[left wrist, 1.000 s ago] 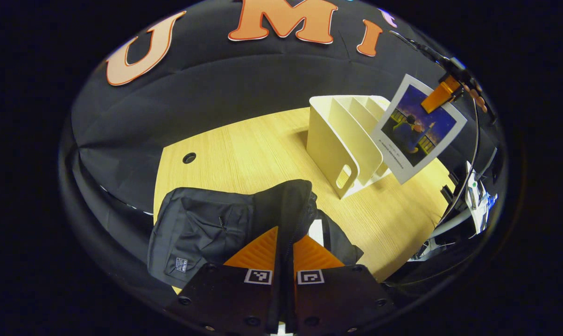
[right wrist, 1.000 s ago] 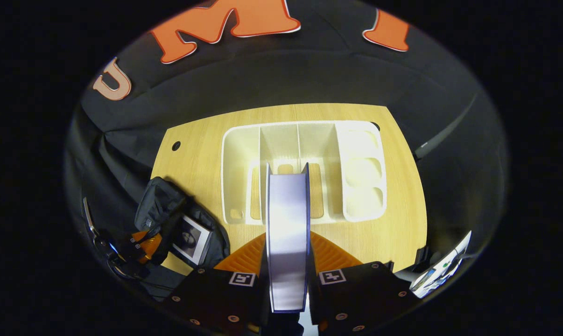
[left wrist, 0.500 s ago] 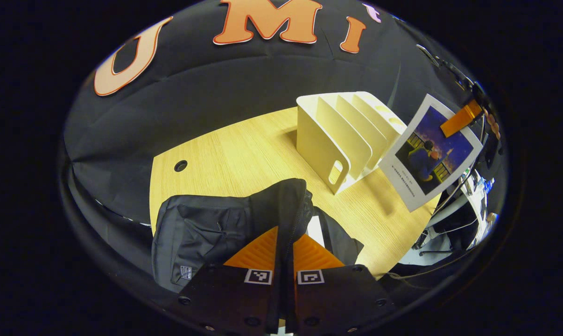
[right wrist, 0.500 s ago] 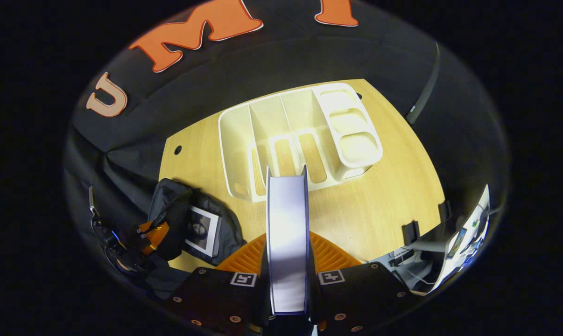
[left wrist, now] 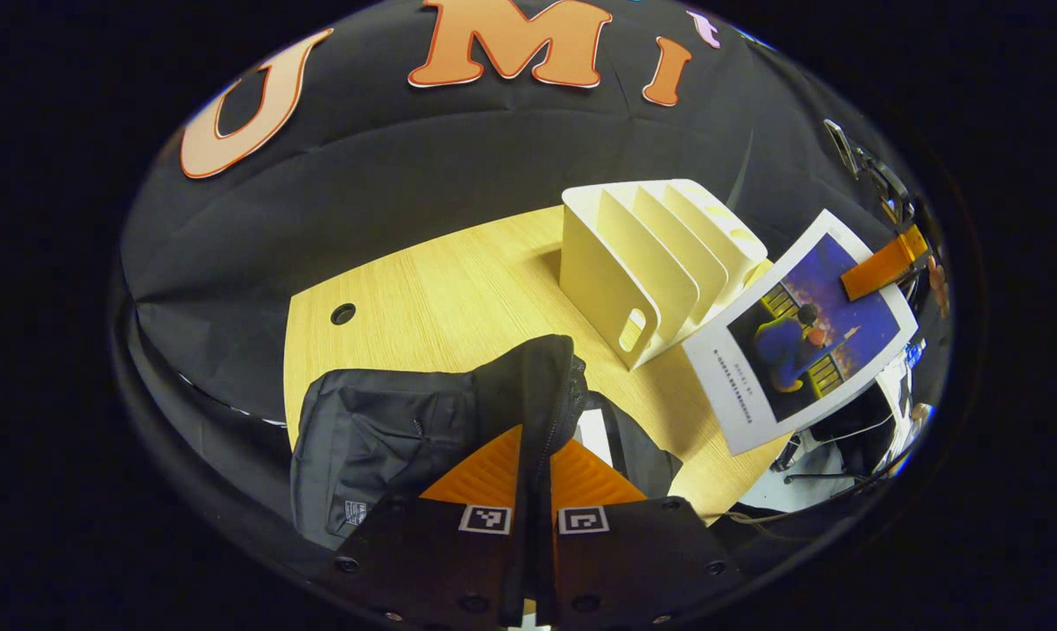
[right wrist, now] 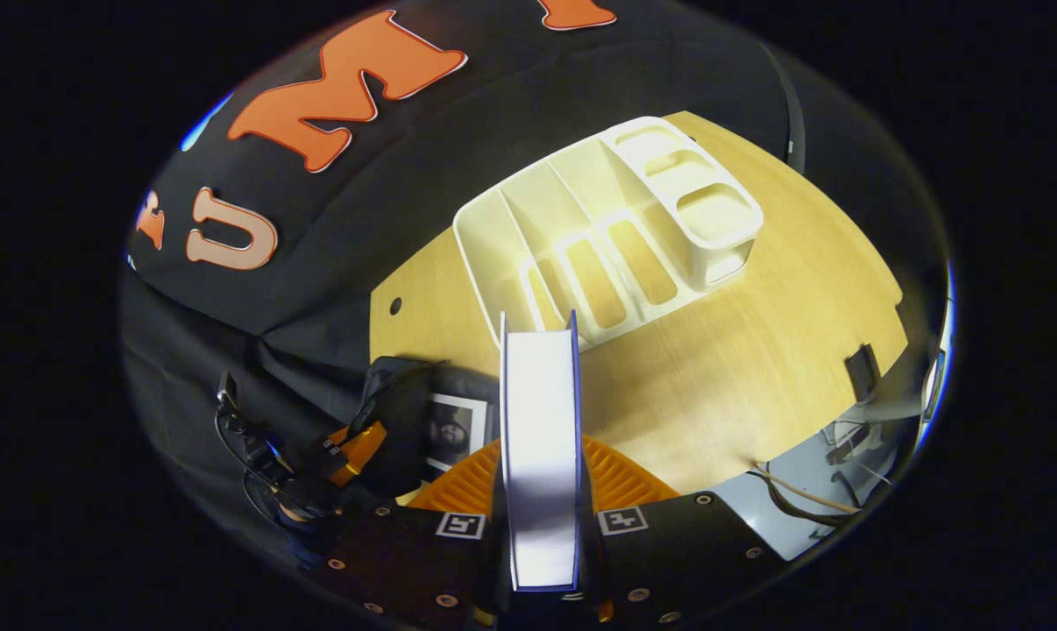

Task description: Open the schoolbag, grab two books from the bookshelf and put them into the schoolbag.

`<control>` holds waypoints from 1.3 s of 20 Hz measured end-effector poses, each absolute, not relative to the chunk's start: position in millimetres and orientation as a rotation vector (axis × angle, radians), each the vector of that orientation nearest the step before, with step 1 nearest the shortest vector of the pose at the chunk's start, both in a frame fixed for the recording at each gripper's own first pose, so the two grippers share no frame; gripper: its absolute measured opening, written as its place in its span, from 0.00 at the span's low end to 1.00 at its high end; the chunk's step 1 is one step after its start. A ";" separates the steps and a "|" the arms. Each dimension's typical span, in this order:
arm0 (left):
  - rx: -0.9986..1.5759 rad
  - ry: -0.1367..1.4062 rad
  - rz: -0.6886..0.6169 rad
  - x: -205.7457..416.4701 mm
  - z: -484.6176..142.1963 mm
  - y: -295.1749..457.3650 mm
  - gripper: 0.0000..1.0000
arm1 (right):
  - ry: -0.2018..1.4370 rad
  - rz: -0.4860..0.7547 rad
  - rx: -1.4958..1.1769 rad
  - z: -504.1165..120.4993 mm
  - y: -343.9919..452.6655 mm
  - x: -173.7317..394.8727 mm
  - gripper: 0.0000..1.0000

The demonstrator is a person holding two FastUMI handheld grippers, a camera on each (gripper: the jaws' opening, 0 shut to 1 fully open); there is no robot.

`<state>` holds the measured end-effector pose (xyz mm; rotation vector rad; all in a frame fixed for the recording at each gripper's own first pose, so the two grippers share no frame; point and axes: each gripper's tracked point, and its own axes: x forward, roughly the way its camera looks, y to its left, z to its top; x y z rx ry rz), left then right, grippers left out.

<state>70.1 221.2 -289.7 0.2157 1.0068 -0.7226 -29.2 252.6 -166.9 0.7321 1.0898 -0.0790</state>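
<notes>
Two claws are sharing the job here. The left claw (left wrist: 533, 491) is pinching the raised flap of the black schoolbag (left wrist: 388, 438), its fingers closed tight on the fabric beside the zip, and I judge this is being done to keep the mouth of the bag pulled up and open so a book can slide in. The bag is lying on the table (left wrist: 458, 280) near its front edge, and in the right gripper view a first book (right wrist: 454, 429) with a white border is already showing inside the opening, beside the left claw (right wrist: 353, 447).

The right claw (right wrist: 542, 491) is gripping the second book (right wrist: 539, 438) by its edge, fingers clamped on both covers, so the book is standing on edge between them with the pale page block facing the camera. From the left gripper view the same book (left wrist: 800, 337) is hanging in the air in front of the white bookshelf (left wrist: 651, 263), its blue cover tilted, with the right claw (left wrist: 883, 263) holding its upper corner. The bookshelf slots are looking empty, so both books are already out. The remaining step, as I judge it, is carrying this book across to the bag and lowering it through the held-open mouth.
</notes>
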 end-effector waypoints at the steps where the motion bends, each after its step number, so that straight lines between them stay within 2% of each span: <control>1: 0.212 1.005 -0.720 71.6 -288.3 221.3 0.06 | 1.083 -0.057 0.763 -167.4 262.3 -27.0 0.32; 11: 0.175 1.007 -0.708 79.9 -268.0 226.3 0.05 | 1.072 0.142 0.915 -194.5 365.5 0.5 0.31; 17: 0.148 0.999 -0.705 79.7 -258.0 229.4 0.05 | 1.012 0.180 1.010 -215.2 404.6 28.8 0.31; 26: 0.137 0.972 -0.718 76.5 -233.5 215.0 0.06 | 0.953 0.161 1.087 -249.2 464.7 58.2 0.31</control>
